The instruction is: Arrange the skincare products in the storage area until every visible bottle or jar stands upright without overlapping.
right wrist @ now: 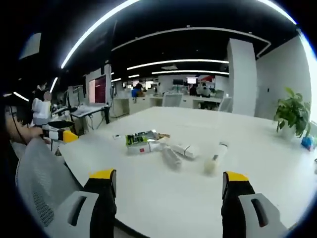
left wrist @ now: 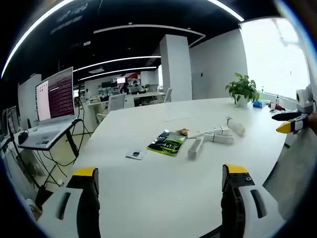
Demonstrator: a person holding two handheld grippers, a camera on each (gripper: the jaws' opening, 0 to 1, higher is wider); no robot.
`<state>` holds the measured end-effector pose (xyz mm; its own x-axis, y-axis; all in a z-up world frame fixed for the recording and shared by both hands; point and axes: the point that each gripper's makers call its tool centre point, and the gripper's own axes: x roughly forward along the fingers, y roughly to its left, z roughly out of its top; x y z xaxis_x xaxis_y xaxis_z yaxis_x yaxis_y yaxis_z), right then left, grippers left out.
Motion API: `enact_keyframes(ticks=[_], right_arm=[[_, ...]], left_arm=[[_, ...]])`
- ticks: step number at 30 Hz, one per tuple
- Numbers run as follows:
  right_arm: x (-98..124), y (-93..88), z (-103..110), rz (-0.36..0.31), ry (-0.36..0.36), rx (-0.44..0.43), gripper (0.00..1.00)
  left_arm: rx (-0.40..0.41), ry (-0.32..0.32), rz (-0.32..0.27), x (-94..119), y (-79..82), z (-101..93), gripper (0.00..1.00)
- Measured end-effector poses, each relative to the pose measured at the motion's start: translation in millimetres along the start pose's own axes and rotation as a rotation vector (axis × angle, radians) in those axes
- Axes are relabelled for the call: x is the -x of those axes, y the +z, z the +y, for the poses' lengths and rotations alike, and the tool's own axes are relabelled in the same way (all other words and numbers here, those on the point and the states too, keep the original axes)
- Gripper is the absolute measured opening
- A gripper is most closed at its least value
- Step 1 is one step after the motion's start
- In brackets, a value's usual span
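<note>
Open-plan office with ceiling light strips surrounds your large white table [left wrist: 163, 188]. Your left gripper [left wrist: 161, 181] hangs over the near edge, jaws spread wide, nothing between them. Your right gripper [right wrist: 168, 183] is likewise released and empty. Mid-table, the white skincare tubes [left wrist: 218, 136] lie on their sides in a loose cluster, just beside a green packet [left wrist: 167, 143]. A potted plant [left wrist: 241, 89] stands at the far edge.

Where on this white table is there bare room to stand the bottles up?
The table is bare between the left gripper and the green packet, and again beyond the tubes toward the potted plant. It is crowded in the middle, where the packet, tubes and a small card lie close together.
</note>
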<state>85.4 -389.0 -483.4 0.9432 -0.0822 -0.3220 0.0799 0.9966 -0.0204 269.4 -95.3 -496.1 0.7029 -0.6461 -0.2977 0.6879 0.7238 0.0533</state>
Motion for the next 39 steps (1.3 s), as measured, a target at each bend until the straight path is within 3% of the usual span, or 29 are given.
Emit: enact_keyframes(ticks=[3, 10, 21, 39], right_arm=[[-5, 2.9, 2, 0.0, 0.027, -0.033, 0.97], [-7, -7.2, -5, 0.073, 0.037, -0.027, 0.95], [-17, 11.2, -8, 0.074, 0.066, 0.002, 0.9], [-31, 16.9, -1, 0.138, 0.14, 0.055, 0.85]], left_arm=[[0.003, 0.006, -0.002, 0, -0.1, 2.0, 0.97], [0.002, 0.003, 0.001, 0, -0.7, 1.5, 0.96], [0.004, 0.008, -0.001, 1, -0.1, 2.0, 0.95], [0.008, 0.01, 0.004, 2, 0.0, 2.2, 0.93]])
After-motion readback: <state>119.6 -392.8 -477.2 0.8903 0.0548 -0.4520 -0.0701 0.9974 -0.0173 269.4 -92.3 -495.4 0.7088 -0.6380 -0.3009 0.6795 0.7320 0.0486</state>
